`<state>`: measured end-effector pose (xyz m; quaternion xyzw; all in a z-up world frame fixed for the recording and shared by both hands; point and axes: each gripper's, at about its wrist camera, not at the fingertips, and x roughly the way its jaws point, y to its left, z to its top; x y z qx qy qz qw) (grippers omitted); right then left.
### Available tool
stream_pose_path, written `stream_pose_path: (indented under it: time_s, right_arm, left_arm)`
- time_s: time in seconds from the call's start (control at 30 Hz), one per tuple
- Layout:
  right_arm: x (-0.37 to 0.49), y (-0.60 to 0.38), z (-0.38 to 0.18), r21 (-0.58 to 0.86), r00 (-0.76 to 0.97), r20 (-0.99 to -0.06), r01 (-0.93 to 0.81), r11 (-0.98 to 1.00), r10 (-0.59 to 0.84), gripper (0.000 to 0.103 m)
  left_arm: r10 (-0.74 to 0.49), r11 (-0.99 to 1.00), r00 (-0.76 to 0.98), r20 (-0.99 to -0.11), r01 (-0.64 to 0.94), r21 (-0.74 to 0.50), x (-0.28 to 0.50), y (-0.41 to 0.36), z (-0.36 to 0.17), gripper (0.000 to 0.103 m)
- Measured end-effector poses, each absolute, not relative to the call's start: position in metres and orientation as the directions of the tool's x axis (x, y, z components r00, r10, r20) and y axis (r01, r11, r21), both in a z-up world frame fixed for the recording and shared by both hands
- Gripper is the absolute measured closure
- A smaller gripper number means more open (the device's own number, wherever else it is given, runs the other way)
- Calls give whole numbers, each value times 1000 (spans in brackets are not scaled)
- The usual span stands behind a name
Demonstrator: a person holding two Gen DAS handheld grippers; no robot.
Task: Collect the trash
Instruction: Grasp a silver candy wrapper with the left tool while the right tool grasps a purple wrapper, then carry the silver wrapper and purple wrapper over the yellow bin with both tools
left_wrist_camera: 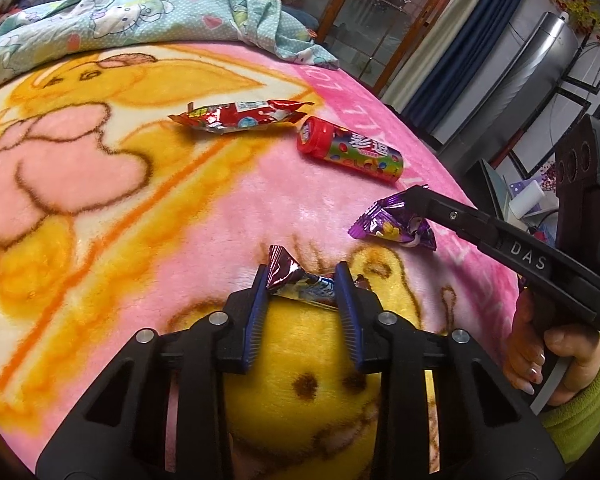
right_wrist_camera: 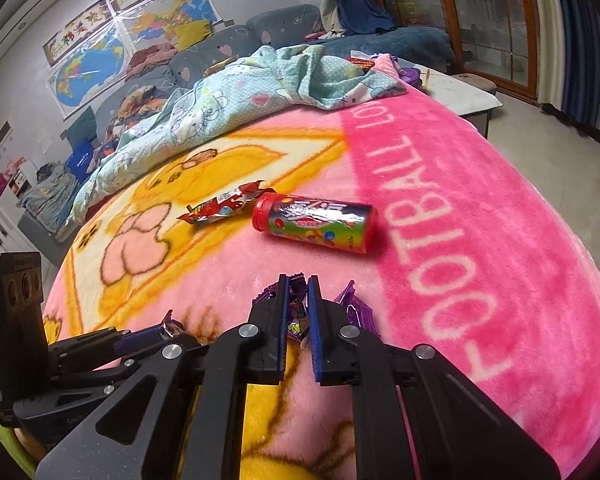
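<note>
Our left tongs (left_wrist_camera: 302,280) straddle a brown wrapper (left_wrist_camera: 286,274), not visibly clamped. Our right tongs (right_wrist_camera: 299,300) pinch the purple wrapper (right_wrist_camera: 296,326); at twelve o'clock, the candy tube (right_wrist_camera: 314,222) waits on the blanket (right_wrist_camera: 440,208).

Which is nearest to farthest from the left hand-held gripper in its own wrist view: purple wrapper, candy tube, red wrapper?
1. Purple wrapper, just ahead to the right of the left hand-held gripper.
2. Candy tube, farther, ahead-right.
3. Red wrapper, about as far as the tube, slightly beyond; close to call.
</note>
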<state>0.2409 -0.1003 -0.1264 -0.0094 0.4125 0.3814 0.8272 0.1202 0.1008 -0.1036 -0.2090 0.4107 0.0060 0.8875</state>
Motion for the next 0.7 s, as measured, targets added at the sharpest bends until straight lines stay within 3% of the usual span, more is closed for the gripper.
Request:
stream_pose_path:
  time_s: [0.7]
  right_arm:
    - [240,-161,-96,316,456,-639,-579,752,619,96]
  left_arm:
    - [-206,933,749,-630,-43,-357,111,62,-65,83]
